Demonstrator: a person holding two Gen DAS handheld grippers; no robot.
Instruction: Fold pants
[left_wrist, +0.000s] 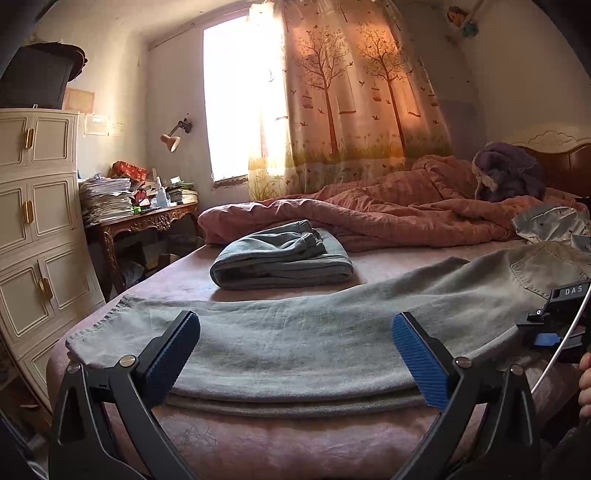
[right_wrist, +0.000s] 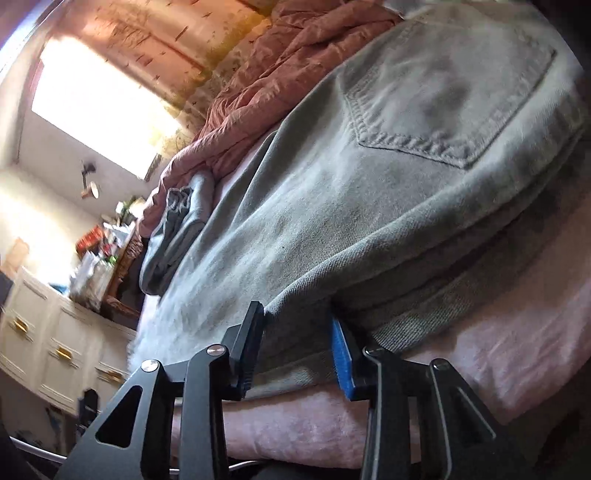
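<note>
Grey-green pants (left_wrist: 332, 317) lie flat across the near edge of the bed, folded lengthwise, with the hem at the left and the back pocket (left_wrist: 546, 266) at the right. My left gripper (left_wrist: 295, 354) stands open wide, its two fingers astride the leg part at the near edge, and neither pad presses the cloth. In the right wrist view, which is rolled over, the seat of the pants (right_wrist: 406, 166) fills the frame. My right gripper (right_wrist: 299, 343) is open, and the near folded edge of the pants lies between its fingers. The right gripper's body (left_wrist: 554, 325) shows at the right edge.
A second pair of pants, folded (left_wrist: 280, 258), sits further back on the pink sheet (left_wrist: 258, 443). A rumpled pink quilt (left_wrist: 369, 210) covers the far side. A cream cabinet (left_wrist: 37, 221) and a cluttered desk (left_wrist: 147, 218) stand left of the bed. A hand (left_wrist: 585, 376) shows at the right.
</note>
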